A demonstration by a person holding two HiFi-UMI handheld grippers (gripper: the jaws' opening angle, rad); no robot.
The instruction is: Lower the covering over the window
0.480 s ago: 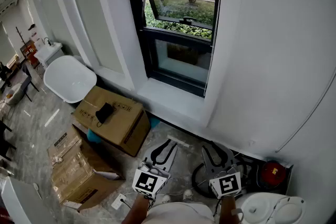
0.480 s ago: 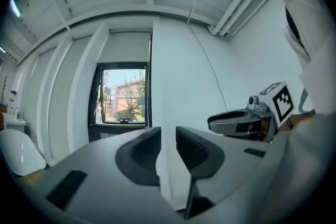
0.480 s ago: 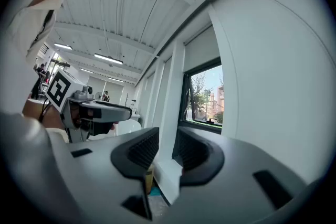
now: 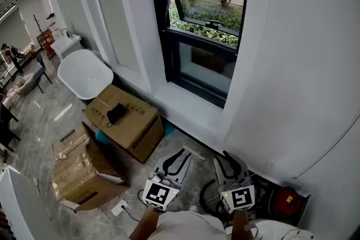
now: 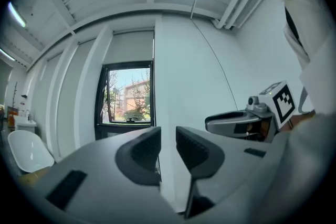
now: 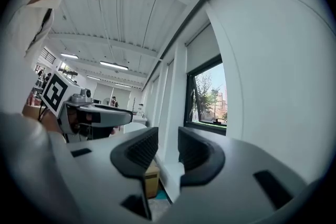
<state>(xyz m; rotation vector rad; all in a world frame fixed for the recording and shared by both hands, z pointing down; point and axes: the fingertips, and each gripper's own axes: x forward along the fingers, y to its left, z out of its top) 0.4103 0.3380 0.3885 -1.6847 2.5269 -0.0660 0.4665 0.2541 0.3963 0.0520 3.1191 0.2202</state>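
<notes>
Grey fabric of the covering [image 5: 128,47] hangs only across the top of the window [image 4: 205,36], ahead of and well above both claws. The window has slid rightward in the head view while the left claw [image 4: 177,159] and right claw [image 4: 228,161] stay low, jaws apart and empty, so lowering looks not yet begun. Left of the left claw, 2 closed cardboard boxes [image 4: 126,126] hide their contents, a black item [image 4: 116,113] lying on one lid.

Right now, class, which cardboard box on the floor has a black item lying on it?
The cardboard box nearer the window; the other box carries nothing on top.
</notes>
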